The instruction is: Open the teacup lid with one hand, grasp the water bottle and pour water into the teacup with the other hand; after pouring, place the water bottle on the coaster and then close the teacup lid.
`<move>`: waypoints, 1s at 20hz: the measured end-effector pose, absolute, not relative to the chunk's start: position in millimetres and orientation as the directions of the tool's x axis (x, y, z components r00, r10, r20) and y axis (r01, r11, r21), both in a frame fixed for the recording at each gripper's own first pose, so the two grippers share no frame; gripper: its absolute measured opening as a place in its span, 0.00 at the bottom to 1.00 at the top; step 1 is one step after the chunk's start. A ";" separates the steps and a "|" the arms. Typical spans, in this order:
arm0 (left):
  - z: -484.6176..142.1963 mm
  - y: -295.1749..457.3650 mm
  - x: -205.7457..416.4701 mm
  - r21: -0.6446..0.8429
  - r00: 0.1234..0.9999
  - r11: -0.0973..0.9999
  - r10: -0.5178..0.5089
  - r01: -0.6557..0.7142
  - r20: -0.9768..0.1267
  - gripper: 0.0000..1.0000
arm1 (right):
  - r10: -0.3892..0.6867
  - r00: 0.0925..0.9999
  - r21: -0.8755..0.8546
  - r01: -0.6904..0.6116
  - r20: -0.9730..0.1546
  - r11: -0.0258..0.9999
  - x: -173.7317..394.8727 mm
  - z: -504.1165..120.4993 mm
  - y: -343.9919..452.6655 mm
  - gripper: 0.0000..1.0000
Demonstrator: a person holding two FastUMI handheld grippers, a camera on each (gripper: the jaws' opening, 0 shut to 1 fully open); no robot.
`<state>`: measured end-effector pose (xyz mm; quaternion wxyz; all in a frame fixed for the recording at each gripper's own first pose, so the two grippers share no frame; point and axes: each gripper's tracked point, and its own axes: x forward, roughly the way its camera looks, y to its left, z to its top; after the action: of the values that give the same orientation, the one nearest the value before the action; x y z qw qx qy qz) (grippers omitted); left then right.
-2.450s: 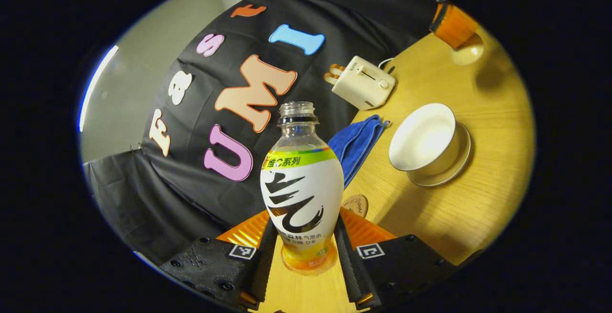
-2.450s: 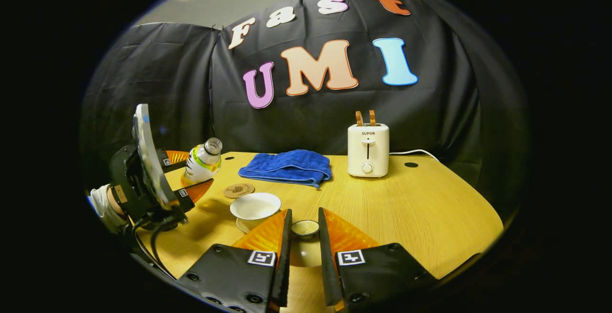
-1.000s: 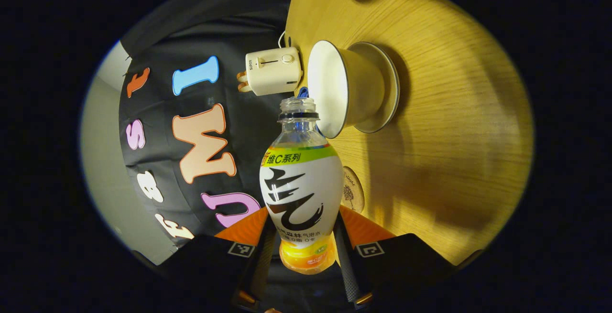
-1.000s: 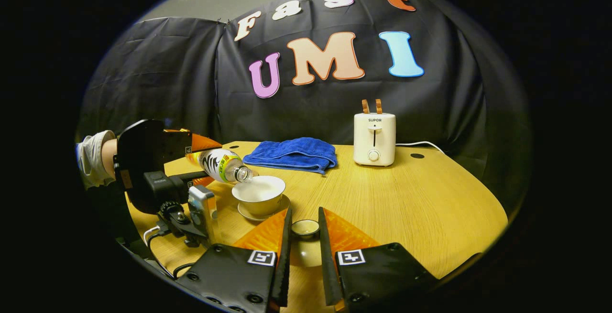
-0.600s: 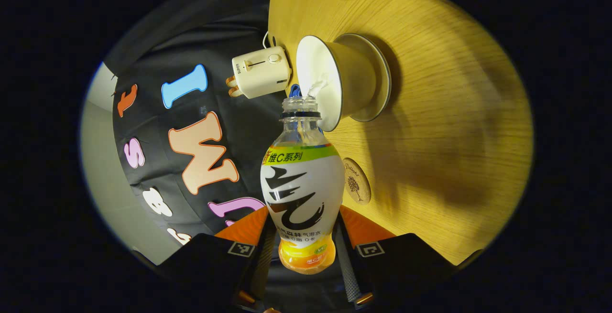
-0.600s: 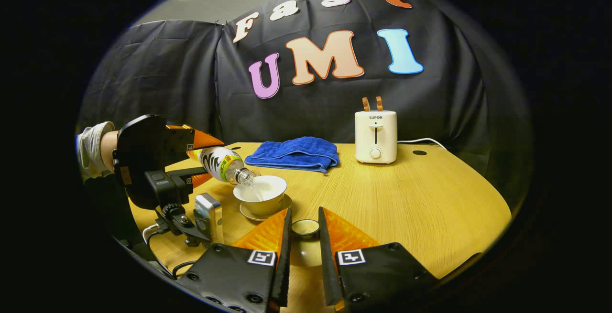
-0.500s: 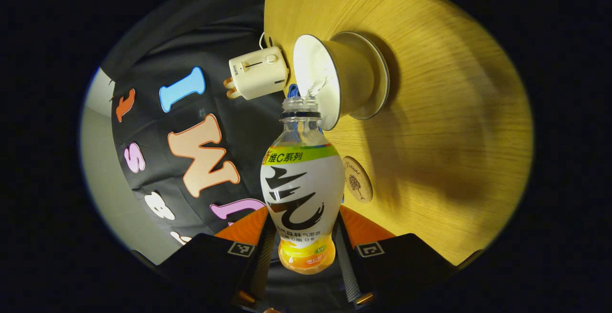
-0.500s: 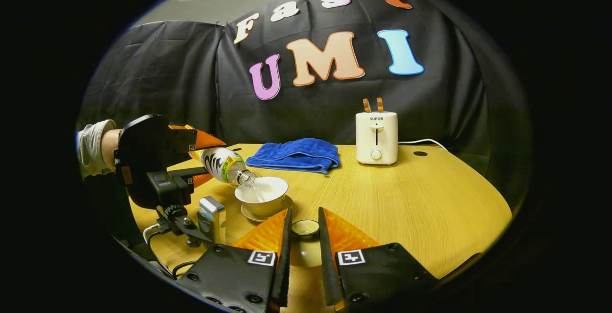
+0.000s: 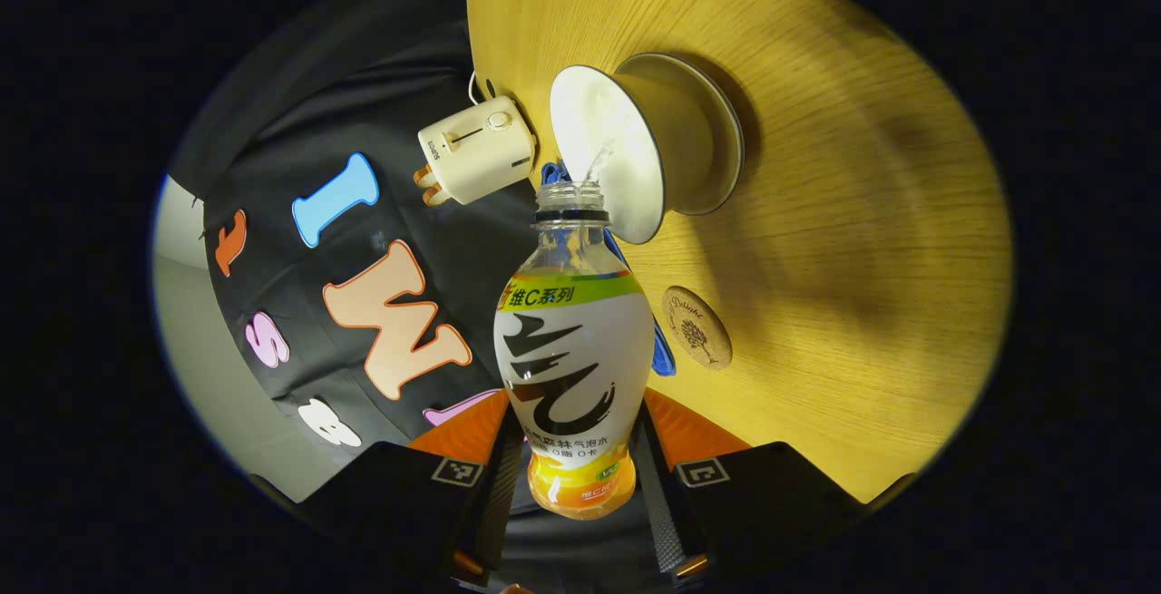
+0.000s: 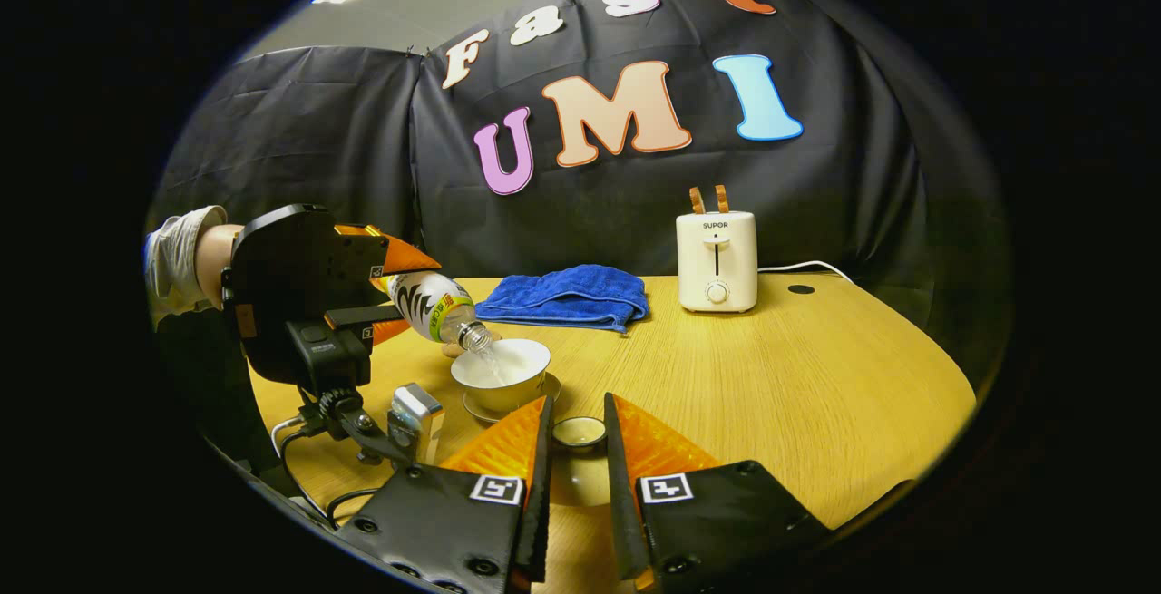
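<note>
Left gripper view: left tool (image 9: 573, 472) clamps water bottle (image 9: 573, 367) w/ both fingers, tipped, water running into teacup (image 9: 635, 145) on saucer; coaster (image 9: 697, 338) nearby on bench (image 9: 843, 213). Right gripper view: right tool (image 10: 575, 460) narrow, pinching teacup lid (image 10: 579, 433) just beside teacup.

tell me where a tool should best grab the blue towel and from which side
Probably the blue towel is best taken at its thick folded edge, on the end nearest the toaster, coming from above. It lies flat on the table, and that rounded fold stands proud, so two fingers could close around it.
</note>
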<state>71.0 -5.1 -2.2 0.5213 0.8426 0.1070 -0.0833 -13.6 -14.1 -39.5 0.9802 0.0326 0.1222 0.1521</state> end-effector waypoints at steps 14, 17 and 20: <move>17.0 -15.4 73.3 0.780 0.966 -0.575 0.088 0.247 -0.241 0.62 | 0.304 0.928 0.099 -0.289 -0.216 0.952 -13.5 -37.5 -15.0 0.34; 15.2 -13.7 72.9 0.765 0.964 -0.591 0.099 0.256 -0.246 0.62 | 0.304 0.929 0.096 -0.290 -0.212 0.952 -13.6 -36.9 -14.5 0.33; 12.3 -13.2 71.1 0.739 0.961 -0.620 0.104 0.264 -0.256 0.62 | 0.305 0.930 0.080 -0.295 -0.207 0.952 -15.1 -36.0 -12.9 0.33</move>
<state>71.1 -13.2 12.3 0.4235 0.8951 0.1027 -0.0945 -15.1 -12.9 -36.0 0.9820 0.0237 0.1090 0.1526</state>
